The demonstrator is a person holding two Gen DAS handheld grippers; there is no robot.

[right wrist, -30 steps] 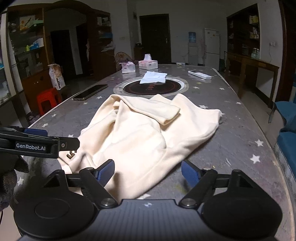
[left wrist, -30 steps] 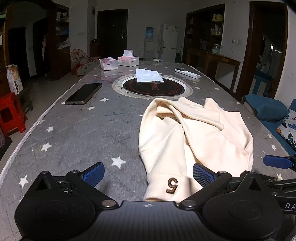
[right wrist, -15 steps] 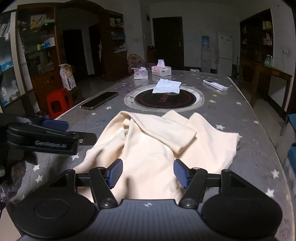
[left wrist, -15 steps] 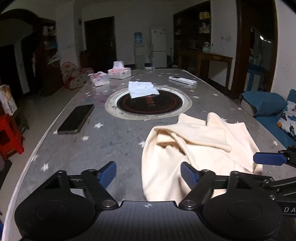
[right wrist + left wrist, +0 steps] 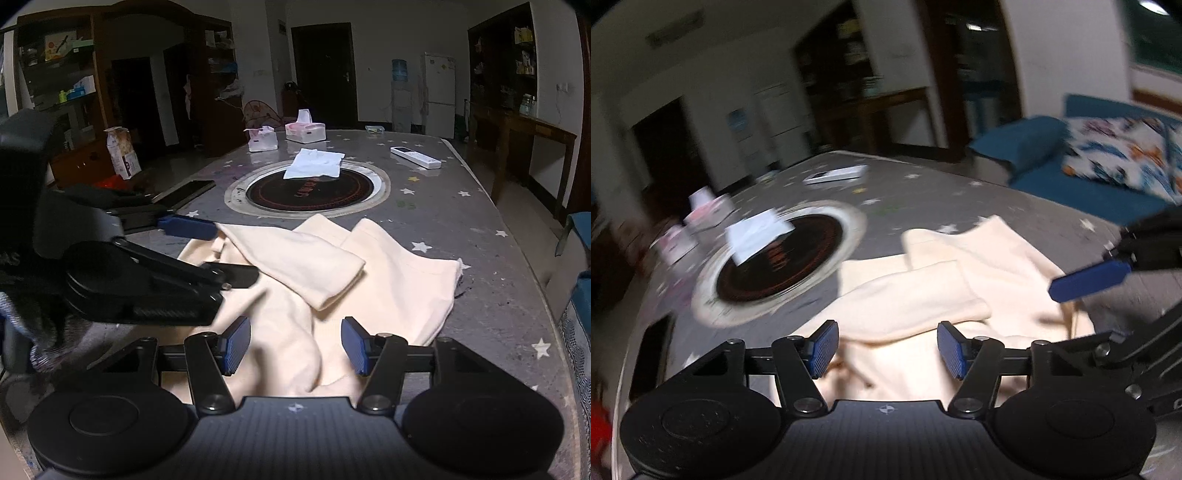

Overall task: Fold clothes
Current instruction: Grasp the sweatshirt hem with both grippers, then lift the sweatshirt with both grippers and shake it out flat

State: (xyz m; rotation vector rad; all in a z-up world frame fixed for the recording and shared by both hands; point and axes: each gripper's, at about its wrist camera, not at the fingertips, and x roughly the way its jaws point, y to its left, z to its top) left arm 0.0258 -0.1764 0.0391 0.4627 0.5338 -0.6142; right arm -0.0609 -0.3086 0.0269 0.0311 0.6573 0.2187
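Note:
A cream garment (image 5: 369, 273) lies crumpled on the grey star-patterned table (image 5: 487, 295), one sleeve folded across its top. My right gripper (image 5: 295, 345) hangs over its near edge. The jaws are closing, a ridge of cloth rises between the blue pads, and the pads stand clear of it. My left gripper (image 5: 886, 347) is rolled to one side over the garment's (image 5: 923, 295) near left part. Its jaws are closing too, with cloth between the pads but no contact visible. From the right wrist it (image 5: 232, 253) shows side-on at the garment's left edge.
A round cooktop ring (image 5: 306, 190) sits mid-table with a white tissue (image 5: 314, 164) on it. Behind are tissue boxes (image 5: 304, 131), a remote (image 5: 415, 157) and a phone (image 5: 188, 188). A blue sofa with a patterned pillow (image 5: 1115, 155) stands past the table's right edge.
Both pairs of jaws have narrowed. The left gripper has slid right over the garment and rolled, blurring its view. The right gripper has advanced over the garment's near edge.

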